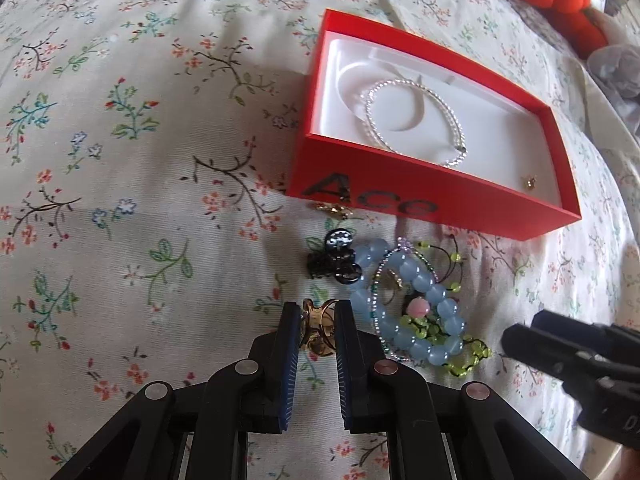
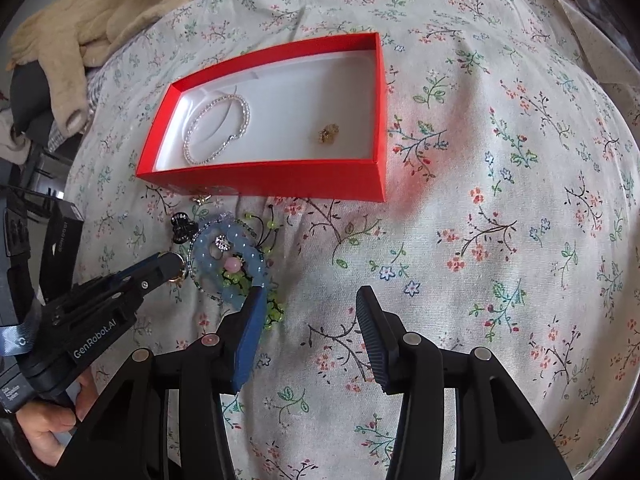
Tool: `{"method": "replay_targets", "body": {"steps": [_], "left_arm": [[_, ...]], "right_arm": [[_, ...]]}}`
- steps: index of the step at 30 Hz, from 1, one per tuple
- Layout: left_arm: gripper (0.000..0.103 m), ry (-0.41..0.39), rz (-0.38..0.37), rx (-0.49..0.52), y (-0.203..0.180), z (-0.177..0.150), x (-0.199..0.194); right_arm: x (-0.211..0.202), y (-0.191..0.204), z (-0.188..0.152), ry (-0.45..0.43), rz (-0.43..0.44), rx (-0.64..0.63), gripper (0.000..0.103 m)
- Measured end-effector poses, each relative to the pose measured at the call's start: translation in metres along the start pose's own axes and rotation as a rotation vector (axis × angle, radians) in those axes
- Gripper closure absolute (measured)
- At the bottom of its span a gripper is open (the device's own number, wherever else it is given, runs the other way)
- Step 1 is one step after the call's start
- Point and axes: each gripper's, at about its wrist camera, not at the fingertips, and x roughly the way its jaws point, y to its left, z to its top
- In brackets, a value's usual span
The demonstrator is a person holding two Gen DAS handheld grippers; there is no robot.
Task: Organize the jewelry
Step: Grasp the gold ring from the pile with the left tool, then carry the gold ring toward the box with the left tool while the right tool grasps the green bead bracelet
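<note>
Left gripper [image 1: 318,312] clenched on gold ring [image 1: 316,328] lying on floral bedsheet [image 1: 120,160], beside blue bead bracelet [image 1: 416,312]. Right gripper [image 2: 310,300] released, nothing between its fingers. Red box [image 1: 432,196] contains pearl bracelet [image 1: 416,124] and small gold piece [image 2: 329,134]

An open box [image 2: 264,180] lies on the bed [image 2: 500,240]; inside it, a beaded bracelet [image 2: 216,130] rests at the left end and a small charm [image 2: 329,134] toward the right; near the box's left corner sits a heap of bracelets [image 2: 228,260], a hair clip [image 2: 182,228] just left of it; a glove [image 2: 92,20] lies far left.
</note>
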Motion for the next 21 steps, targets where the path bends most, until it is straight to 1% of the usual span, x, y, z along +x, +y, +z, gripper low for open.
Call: {"method": "replay_targets", "body": {"steps": [5, 7, 8, 9, 10, 12, 16, 17, 21], "left_arm": [[0.091, 0.001, 0.004, -0.009, 0.01, 0.0, -0.005], [0.091, 0.0, 0.007, -0.008, 0.012, 0.0, -0.006], [0.091, 0.001, 0.008, -0.008, 0.014, 0.0, -0.006], [0.091, 0.0, 0.008, -0.008, 0.014, 0.0, -0.006], [0.091, 0.001, 0.007, -0.008, 0.015, 0.0, -0.007], [0.091, -0.001, 0.006, -0.009, 0.017, 0.0, -0.008], [0.091, -0.001, 0.007, -0.011, 0.018, -0.002, -0.008], [0.091, 0.0, 0.006, -0.012, 0.019, -0.002, -0.009], [0.091, -0.003, 0.001, -0.014, 0.018, -0.001, -0.01]], "right_arm": [[0.018, 0.011, -0.003, 0.058, 0.021, -0.017, 0.054], [0.022, 0.014, -0.002, 0.065, 0.017, -0.021, 0.054], [0.023, 0.013, -0.002, 0.066, 0.021, -0.015, 0.057], [0.024, 0.013, -0.001, 0.065, 0.025, -0.008, 0.062], [0.024, 0.012, 0.0, 0.064, 0.024, -0.003, 0.065], [0.024, 0.012, 0.0, 0.065, 0.024, -0.008, 0.075], [0.024, 0.015, -0.003, 0.075, 0.031, -0.042, 0.085], [0.024, 0.015, -0.004, 0.077, 0.032, -0.052, 0.09], [0.02, 0.017, -0.006, 0.068, 0.038, -0.073, 0.094]]}}
